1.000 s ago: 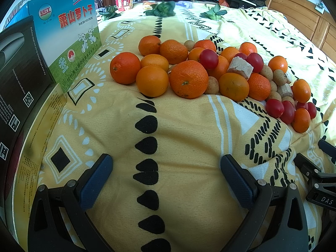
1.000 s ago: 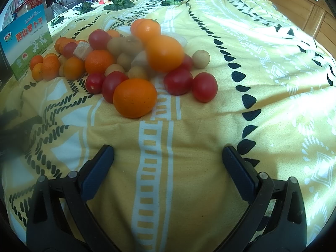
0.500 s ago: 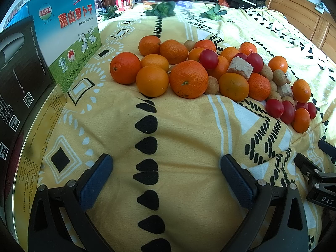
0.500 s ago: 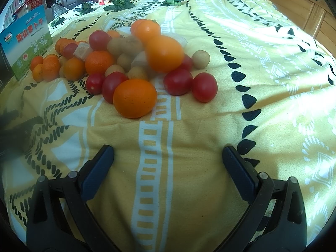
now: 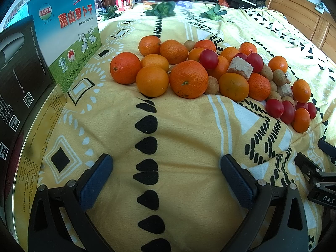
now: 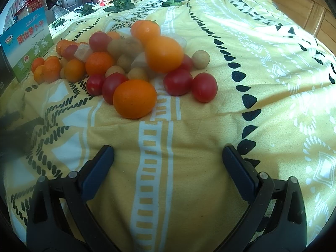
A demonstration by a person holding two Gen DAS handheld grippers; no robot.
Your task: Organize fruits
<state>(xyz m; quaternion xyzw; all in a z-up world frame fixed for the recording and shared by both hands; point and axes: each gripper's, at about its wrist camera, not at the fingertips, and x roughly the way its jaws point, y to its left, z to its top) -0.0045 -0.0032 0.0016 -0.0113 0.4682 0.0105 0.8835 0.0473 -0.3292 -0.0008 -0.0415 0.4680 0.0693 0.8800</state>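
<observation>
Yellow patterned bedspread (image 5: 189, 130) carries a loose fruit pile (image 5: 189, 77), right of an upright blue-green box (image 5: 67, 35). Left tongs (image 5: 166, 168) and right tongs (image 6: 168, 159) gape wide, both empty, short of the pile.

The left hand-held gripper (image 5: 166, 168) hangs low over the yellow patterned bedspread (image 5: 189, 126), its blue-padded fingers (image 5: 95, 180) spread wide with nothing between them. Ahead lies a pile of fruit (image 5: 210, 73): oranges at the left end, with red cherry tomatoes (image 5: 281, 109), small tan longans (image 5: 266, 72) and pale cut chunks (image 5: 240, 67) mixed in towards the right. A blue-and-green printed box (image 5: 67, 35) stands upright at the left, next to a black box (image 5: 19, 67). Part of another black tool (image 5: 321, 180) shows at the right edge.
</observation>
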